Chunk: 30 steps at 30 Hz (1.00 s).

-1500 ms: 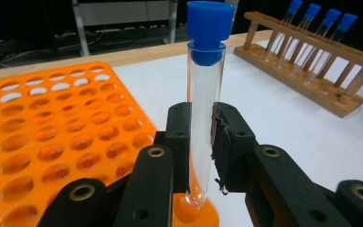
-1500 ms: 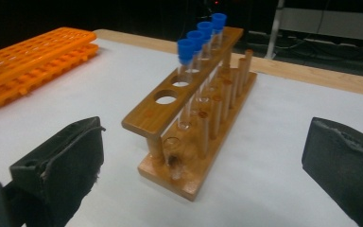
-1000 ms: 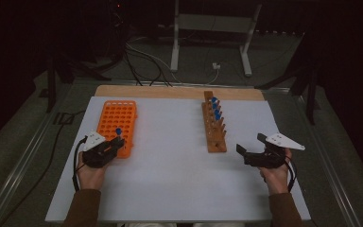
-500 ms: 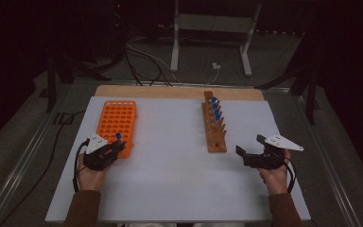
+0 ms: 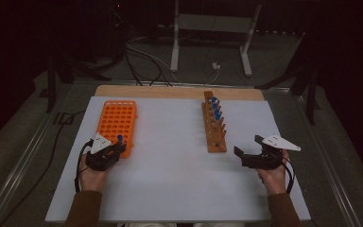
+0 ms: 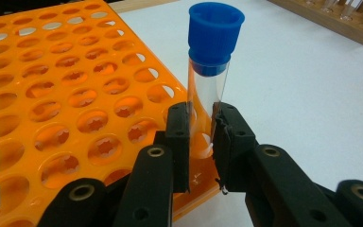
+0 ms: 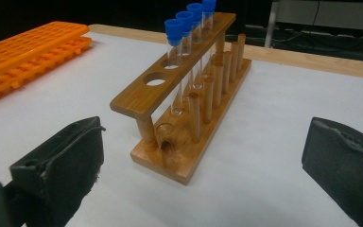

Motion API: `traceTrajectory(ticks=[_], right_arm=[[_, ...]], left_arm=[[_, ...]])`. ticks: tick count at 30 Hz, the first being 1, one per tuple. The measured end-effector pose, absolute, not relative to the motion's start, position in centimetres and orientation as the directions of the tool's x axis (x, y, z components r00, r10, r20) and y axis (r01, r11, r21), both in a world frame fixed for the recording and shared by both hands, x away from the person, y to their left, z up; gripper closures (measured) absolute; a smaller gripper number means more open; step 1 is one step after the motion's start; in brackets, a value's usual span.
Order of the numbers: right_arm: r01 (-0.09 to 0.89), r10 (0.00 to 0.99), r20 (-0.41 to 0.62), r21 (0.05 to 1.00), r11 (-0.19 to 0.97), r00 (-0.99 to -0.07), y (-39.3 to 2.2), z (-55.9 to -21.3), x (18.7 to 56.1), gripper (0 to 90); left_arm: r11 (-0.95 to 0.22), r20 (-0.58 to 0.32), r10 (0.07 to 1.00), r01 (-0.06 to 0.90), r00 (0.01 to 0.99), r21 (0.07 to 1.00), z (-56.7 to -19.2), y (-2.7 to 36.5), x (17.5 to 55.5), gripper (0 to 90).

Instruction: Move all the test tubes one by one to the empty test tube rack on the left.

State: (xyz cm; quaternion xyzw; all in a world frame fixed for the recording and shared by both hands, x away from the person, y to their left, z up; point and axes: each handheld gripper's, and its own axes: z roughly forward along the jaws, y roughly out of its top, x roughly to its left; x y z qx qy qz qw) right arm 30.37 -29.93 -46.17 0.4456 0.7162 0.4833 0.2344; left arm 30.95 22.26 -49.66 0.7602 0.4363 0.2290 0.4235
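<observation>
Jaws of the left gripper point(image 6: 201, 146) clamp a clear test tube point(image 6: 209, 90) with a blue cap, holding it upright over the near right corner of the orange rack point(image 6: 52, 109). Apart to the right, the right gripper point(image 5: 248, 158) rests wide open and empty, facing the wooden rack point(image 7: 189, 94), where four capped tubes stand.

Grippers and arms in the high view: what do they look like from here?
Both the left gripper and right gripper are black, each topped by a grey three-cornered plate, with a black cable looping back past the hand. The person wears brown sleeves.
</observation>
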Motion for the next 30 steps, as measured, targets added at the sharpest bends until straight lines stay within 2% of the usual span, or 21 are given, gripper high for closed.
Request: traceTrajectory(ticks=[7, 10, 13, 16, 18, 21, 22, 23, 27, 28, 30], right_arm=[[0.412, 0.862, 0.092, 0.9, 0.141, -0.498, -29.6, -46.2, 30.4, 0.0], [0.411, 0.862, 0.092, 0.901, 0.142, -0.498, -29.5, -46.3, 30.4, 0.0], [0.413, 0.858, 0.09, 0.899, 0.149, -0.505, -29.2, -46.4, 30.4, 0.0], [0.415, 0.857, 0.093, 0.898, 0.147, -0.507, -28.9, -46.4, 30.5, 0.0], [0.414, 0.855, 0.094, 0.898, 0.148, -0.51, -28.8, -46.4, 30.6, 0.0], [0.41, 0.854, 0.09, 0.899, 0.152, -0.513, -28.7, -46.3, 30.7, 0.0], [0.408, 0.853, 0.091, 0.901, 0.149, -0.514, -28.6, -46.1, 30.8, 0.0], [0.405, 0.854, 0.091, 0.902, 0.147, -0.513, -28.5, -45.9, 30.8, 0.0], [0.395, 0.854, 0.091, 0.908, 0.141, -0.513, -28.3, -45.4, 31.1, 0.1], [0.395, 0.853, 0.091, 0.908, 0.141, -0.514, -28.1, -45.1, 31.5, 0.1], [0.39, 0.852, 0.081, 0.908, 0.15, -0.517, -27.7, -44.6, 32.0, 0.1]], left_arm=[[-0.262, -0.02, 0.858, 0.469, 0.514, 0.843, -49.7, 22.2, 30.9, 77.9], [-0.235, -0.053, 0.855, 0.478, 0.515, 0.846, -49.7, 22.4, 30.9, 76.9], [-0.217, -0.077, 0.85, 0.481, 0.52, 0.85, -49.8, 22.6, 30.9, 65.8], [-0.2, -0.078, 0.867, 0.487, 0.492, 0.85, -49.7, 22.8, 30.7, 60.0], [-0.182, -0.085, 0.876, 0.488, 0.474, 0.854, -49.5, 23.2, 30.6, 59.4], [-0.115, -0.148, 0.87, 0.484, 0.471, 0.867, -49.0, 23.9, 30.3, 56.1], [-0.082, -0.165, 0.873, 0.471, 0.459, 0.878, -48.6, 24.3, 30.0, 47.7], [-0.082, -0.165, 0.873, 0.471, 0.459, 0.878, -48.6, 24.3, 30.0, 44.9], [-0.043, -0.194, 0.865, 0.455, 0.462, 0.889, -48.2, 24.9, 29.4, 43.1], [-0.041, -0.191, 0.87, 0.451, 0.455, 0.891, -48.1, 25.0, 29.2, 37.1], [-0.042, -0.18, 0.879, 0.448, 0.442, 0.893, -48.0, 25.2, 28.9, 31.6]])
